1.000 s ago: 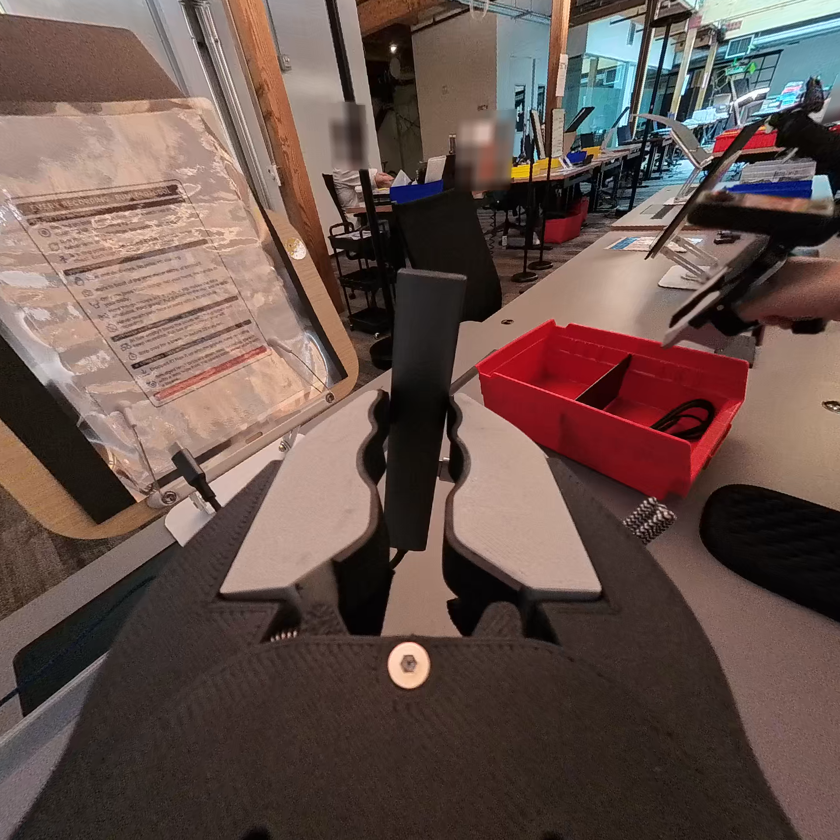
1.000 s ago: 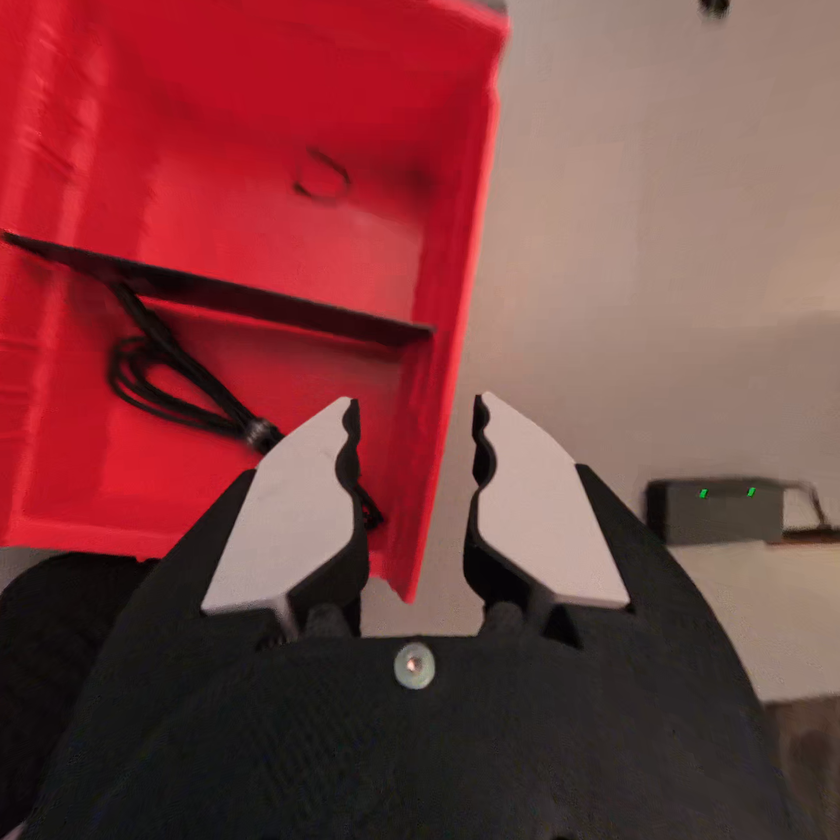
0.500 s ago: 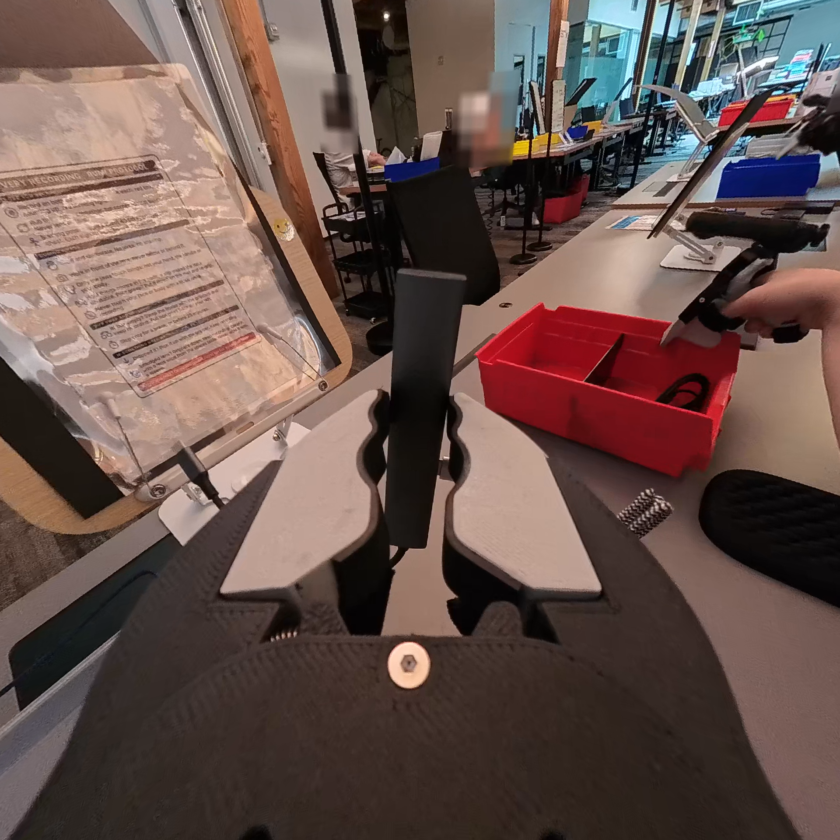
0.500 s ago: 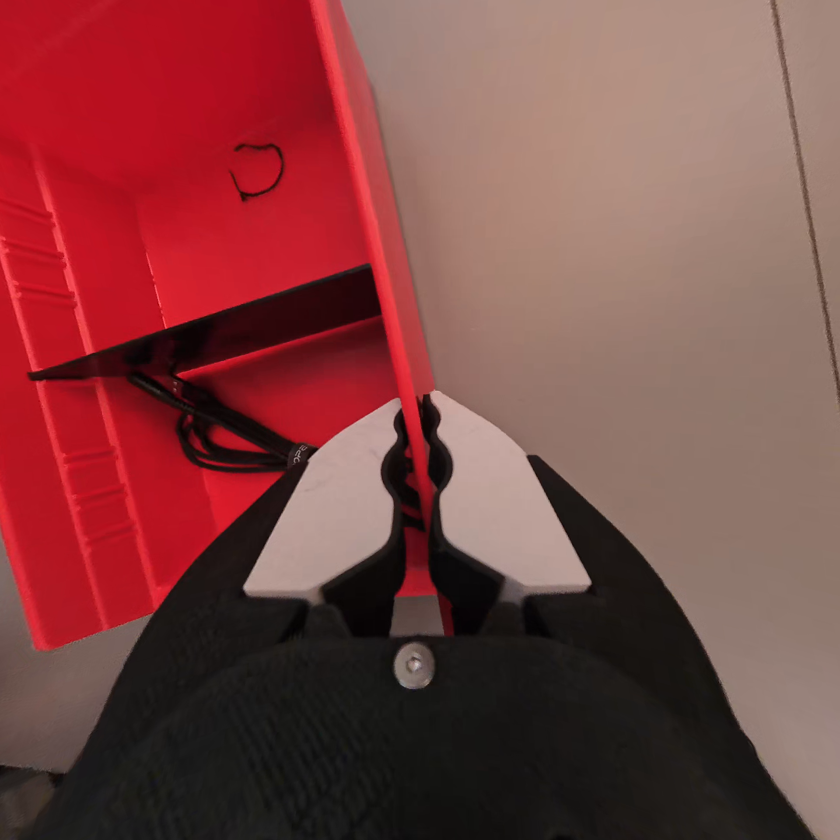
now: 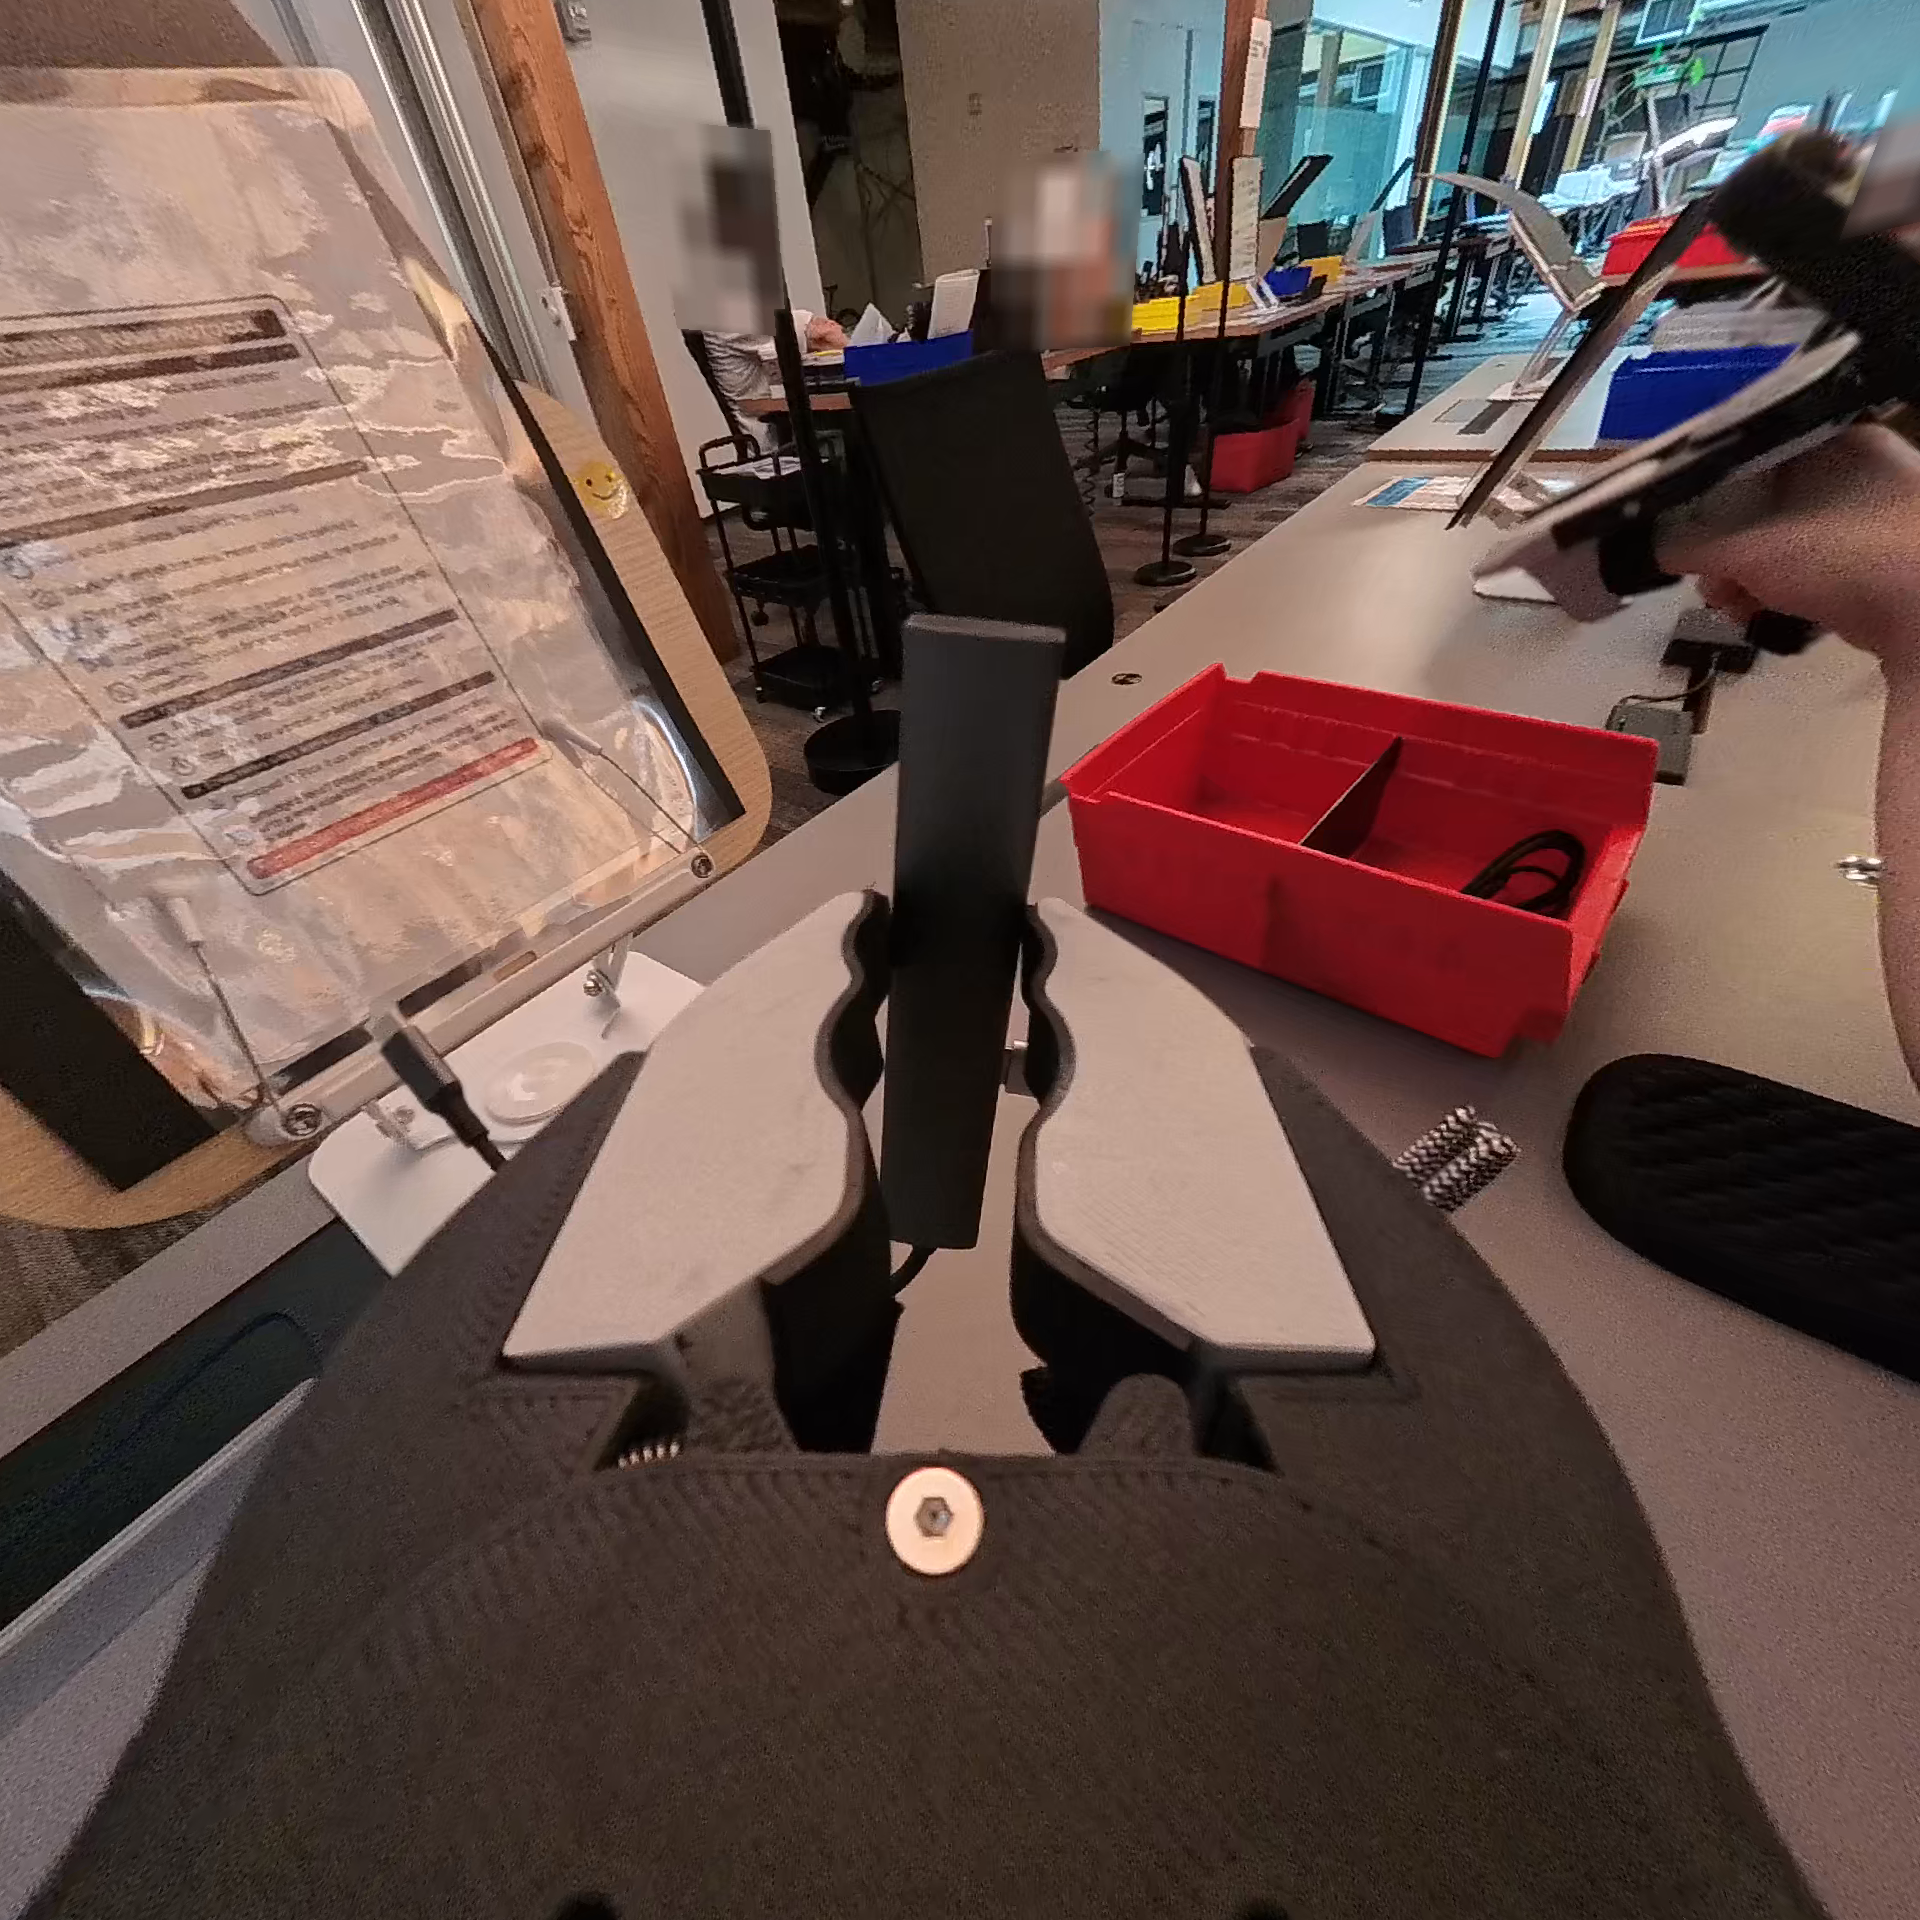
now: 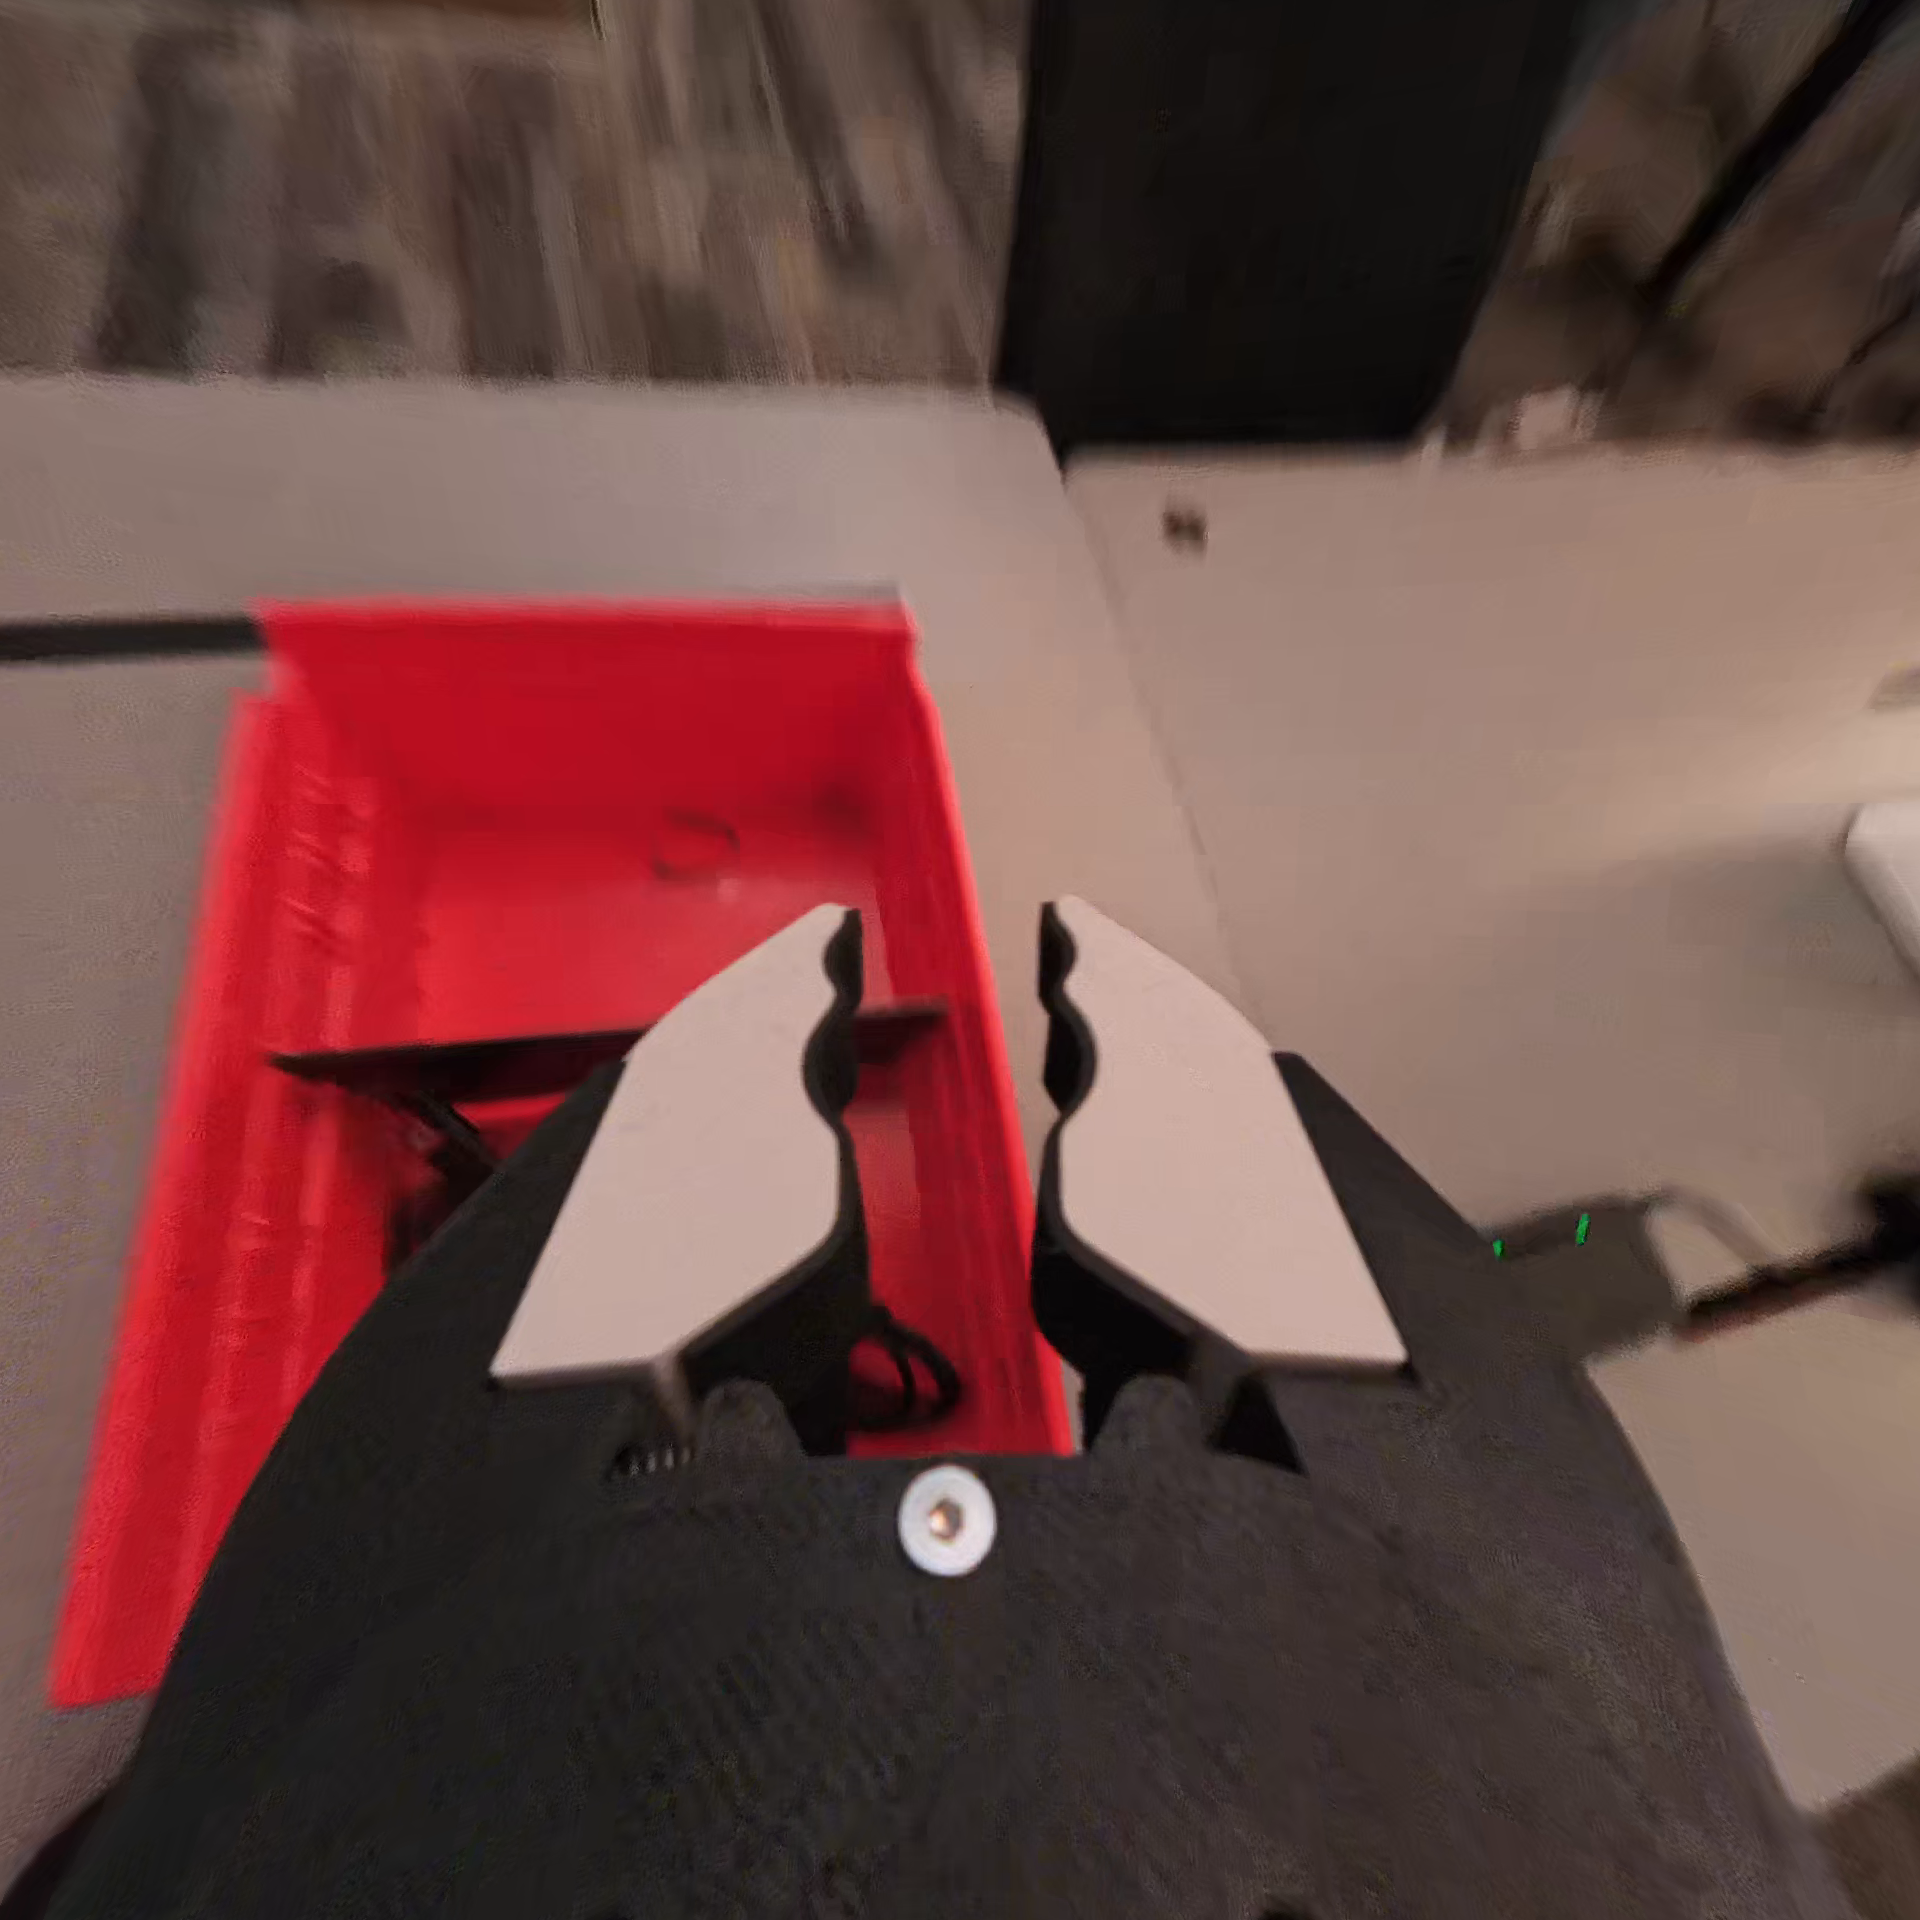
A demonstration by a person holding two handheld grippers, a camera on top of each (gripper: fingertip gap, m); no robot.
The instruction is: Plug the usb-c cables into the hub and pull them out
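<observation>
The left gripper (image 5: 951, 940) holds the hub (image 5: 961, 935), a slim, matte dark-grey bar with square edges, standing upright between its fingers (image 5: 727, 1122), which are closed firmly on its lower half; a short lead trails from its bottom end. The right gripper (image 6: 948, 925) hovers above the red bin (image 6: 312, 1039) with its fingers parted to a moderate gap and nothing between them. The view is motion-blurred.

The usb-c cable (image 5: 1527, 873) lies coiled, thin, black and pliant, in the bin's compartment on the side nearer the right gripper, behind a thin black divider (image 5: 1351, 805). The bin sits on the grey tabletop (image 5: 1351, 623), towards its far edge as the left wrist view looks along it. The bin is of ribbed moulded plastic with steep walls.

The step in hand seems to be fetching the cable. To do it well, the right fingers should probably come down inside the wall, not astride it, and take the rigid plug housing instead of the limp loop, so that the connector points out straight. The left should keep the hub steady and its ports facing the right hand; which face carries them cannot be told here.

A black textured pad (image 5: 1766, 1174) lies near the tabletop's near edge.
</observation>
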